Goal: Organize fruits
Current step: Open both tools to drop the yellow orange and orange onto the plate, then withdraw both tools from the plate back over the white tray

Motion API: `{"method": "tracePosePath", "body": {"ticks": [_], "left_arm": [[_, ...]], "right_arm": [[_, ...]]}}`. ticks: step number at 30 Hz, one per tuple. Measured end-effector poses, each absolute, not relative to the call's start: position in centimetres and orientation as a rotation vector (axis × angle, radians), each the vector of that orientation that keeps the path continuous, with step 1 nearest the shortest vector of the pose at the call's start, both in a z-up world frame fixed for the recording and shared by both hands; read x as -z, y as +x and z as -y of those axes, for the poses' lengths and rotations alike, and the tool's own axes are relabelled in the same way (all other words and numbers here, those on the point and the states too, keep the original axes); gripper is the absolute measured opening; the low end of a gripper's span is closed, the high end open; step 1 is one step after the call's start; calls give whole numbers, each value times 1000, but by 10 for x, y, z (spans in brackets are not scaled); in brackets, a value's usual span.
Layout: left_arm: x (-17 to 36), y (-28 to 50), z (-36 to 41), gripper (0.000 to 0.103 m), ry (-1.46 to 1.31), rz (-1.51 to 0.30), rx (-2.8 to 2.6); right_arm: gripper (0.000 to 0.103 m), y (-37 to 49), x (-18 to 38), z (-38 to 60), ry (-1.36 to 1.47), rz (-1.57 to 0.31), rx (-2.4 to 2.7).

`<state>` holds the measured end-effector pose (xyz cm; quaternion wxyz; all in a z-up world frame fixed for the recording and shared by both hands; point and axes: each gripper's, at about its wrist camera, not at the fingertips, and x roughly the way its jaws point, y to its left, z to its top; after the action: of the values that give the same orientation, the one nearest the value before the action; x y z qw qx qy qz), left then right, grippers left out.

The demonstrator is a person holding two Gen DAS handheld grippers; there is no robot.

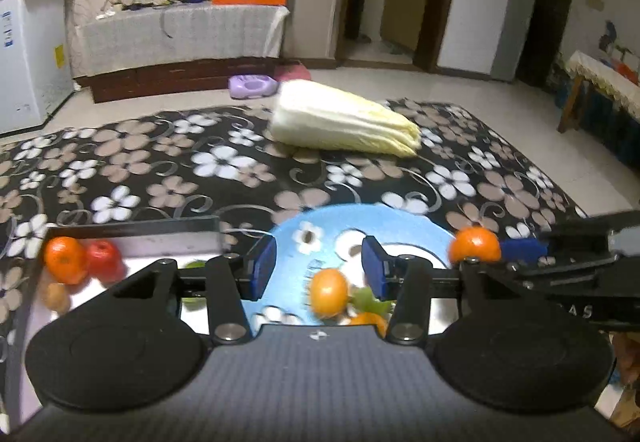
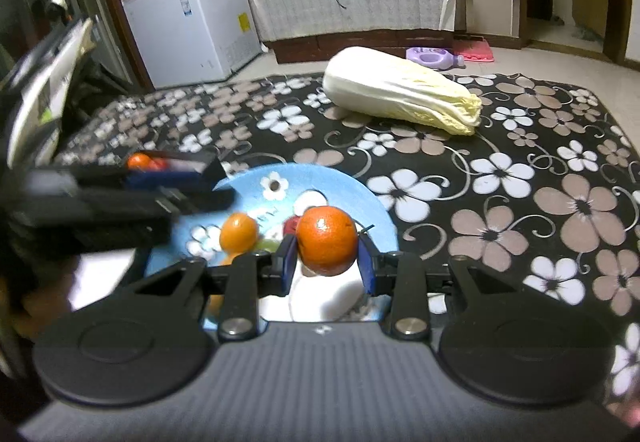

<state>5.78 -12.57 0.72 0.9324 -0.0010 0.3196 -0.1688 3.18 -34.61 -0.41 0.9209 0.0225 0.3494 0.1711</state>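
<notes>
One orange (image 2: pixel 327 241) pinched across middle by right tongs (image 2: pixel 326 262); left tongs (image 1: pixel 318 266) apart, empty. Light, round, smooth-skinned: likely rolls, bruises if squeezed.

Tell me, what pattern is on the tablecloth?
Black tablecloth with white and tan flowers; clearest in the right wrist view.

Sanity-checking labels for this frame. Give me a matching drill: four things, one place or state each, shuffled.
Things:
1. round orange mandarin
2. pale napa cabbage
3. small red tomato
4. left gripper

Places or states:
A. in the steel tray
B. open, nothing between its pads, over the blue flowered plate
C. clamped in the right gripper
D. lying on the floral tablecloth, far side

Pairs: 1-C, 2-D, 3-A, 4-B
</notes>
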Motion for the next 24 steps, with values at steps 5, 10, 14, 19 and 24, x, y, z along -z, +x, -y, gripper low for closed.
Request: {"method": "tracePosePath", "body": {"ticks": [5,10,14,19,24], "left_arm": [[-13,57,101,55,-19,-652,311],[-10,50,89,55,5,-663,297],[-4,44,82,55,22,-674,282],[2,38,70,55,28,-686,259],[8,36,52,55,15,-701,208]], "right_arm": [[36,35,13,342,1,-752,-355],[36,38,21,327,-71,-785,-371],[36,38,25,318,-150,-795,-359],[57,35,12,314,-158,-740,-346],[57,38,5,302,-161,-696,-335]]}}
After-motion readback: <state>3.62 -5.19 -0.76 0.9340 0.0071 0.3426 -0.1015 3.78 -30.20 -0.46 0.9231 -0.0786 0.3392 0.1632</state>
